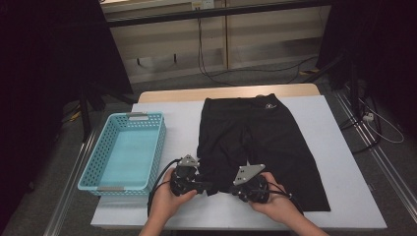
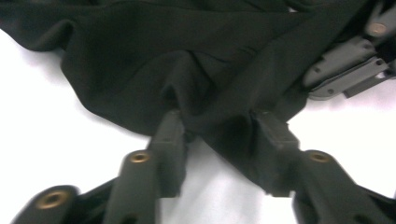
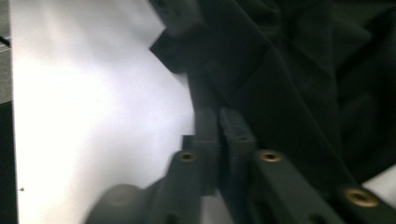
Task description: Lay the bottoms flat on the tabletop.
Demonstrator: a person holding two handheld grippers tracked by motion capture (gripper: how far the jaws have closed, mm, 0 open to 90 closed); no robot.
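Note:
A pair of black shorts (image 1: 255,132) lies flat on the white table (image 1: 324,123), waistband at the far side. Both grippers meet at the near hem of the shorts' left leg. My left gripper (image 1: 206,187) points right. In the left gripper view its jaws (image 2: 222,123) stand apart, with a bunched fold of the shorts (image 2: 140,70) between the fingertips. My right gripper (image 1: 231,189) points left. In the right gripper view its jaws (image 3: 218,123) are pressed together on the edge of the shorts (image 3: 280,84). The right gripper's body (image 2: 345,70) lies on the cloth just beyond.
A light blue perforated basket (image 1: 160,142) stands empty at the table's left, close beside the left hand. Bare white table lies to the right of the shorts and along the front edge (image 1: 221,216). Dark stands and cables are on the floor around the table.

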